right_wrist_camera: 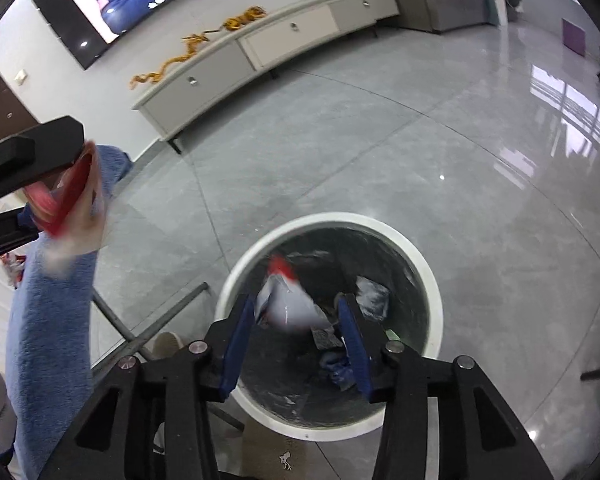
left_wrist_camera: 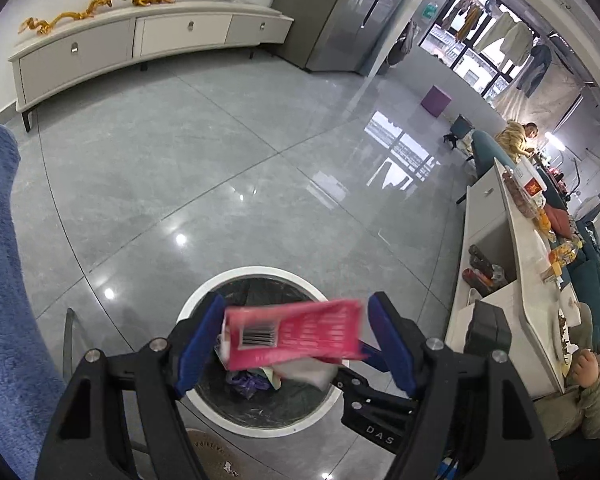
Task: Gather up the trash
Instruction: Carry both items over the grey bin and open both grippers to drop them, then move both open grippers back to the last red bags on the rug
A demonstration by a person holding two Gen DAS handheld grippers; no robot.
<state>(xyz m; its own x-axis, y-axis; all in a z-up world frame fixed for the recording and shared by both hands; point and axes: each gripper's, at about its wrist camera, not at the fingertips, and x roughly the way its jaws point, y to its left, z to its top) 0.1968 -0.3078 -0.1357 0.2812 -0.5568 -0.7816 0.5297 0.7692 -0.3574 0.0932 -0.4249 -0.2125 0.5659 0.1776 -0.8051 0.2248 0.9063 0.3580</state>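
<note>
Claws [left_wrist_camera: 294, 344] (wide) over bin [left_wrist_camera: 204, 292]

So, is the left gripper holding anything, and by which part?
It cannot be told surely: the pink packet spans the jaws of the left gripper end to end, above the trash bin, but it is blurred.

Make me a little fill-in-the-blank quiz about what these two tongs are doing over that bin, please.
1. The left tongs have a pink wrapper with a printed ____ between them.
2. Both tongs hang above a round bin with a ____ rim.
3. The blurred packet between the right tongs is grey-white with a ____ tip.
4. The bin stands on a grey tiled ____.

Missing words: barcode; white; red; floor
</note>
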